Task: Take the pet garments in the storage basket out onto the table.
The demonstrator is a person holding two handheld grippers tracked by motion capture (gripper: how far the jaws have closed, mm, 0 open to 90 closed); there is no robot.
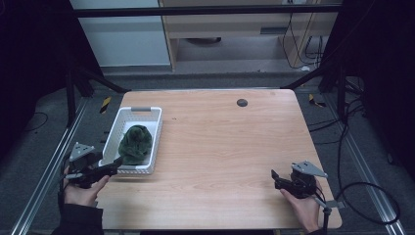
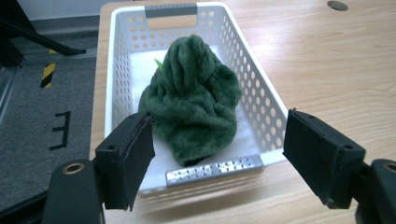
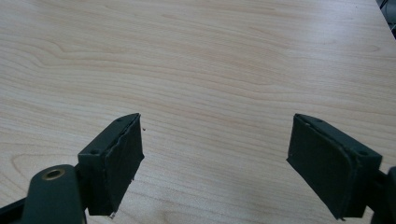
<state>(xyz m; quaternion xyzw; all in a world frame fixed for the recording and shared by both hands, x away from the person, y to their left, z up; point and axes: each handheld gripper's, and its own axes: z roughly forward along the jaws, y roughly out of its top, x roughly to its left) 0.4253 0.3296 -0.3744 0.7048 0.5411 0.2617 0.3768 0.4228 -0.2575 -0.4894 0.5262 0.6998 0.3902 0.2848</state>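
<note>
A white basket point(image 1: 155, 142) with holes punched through its walls sits at the left side of the wooden table point(image 1: 225, 147), its long sides running away from the person, a grey handle strip at its far end and another at its near end. Inside it lies a dark green plush cloth point(image 1: 135, 143), bunched into a soft heap that rises a little above the rim and fills most of the middle and near part of the basket, with bare white floor showing at the far end. The left gripper point(image 1: 115, 164) is held low at the near left corner of the table, its tips just at the near end of the basket; in the left gripper view its jaws are spread wide apart, holding nothing, with the near wall of the basket and the green heap point(image 2: 194, 100) framed between them. I cannot tell whether the tips touch the basket wall. The right gripper point(image 1: 275, 176) is held well apart from all this, near the front right corner of the table, pointing left across bare wood. Its jaws too stand wide open and empty, with plain tabletop point(image 3: 210, 70) between them. A small dark round plug point(image 1: 242, 102) sits in the table top toward the far edge.
</note>
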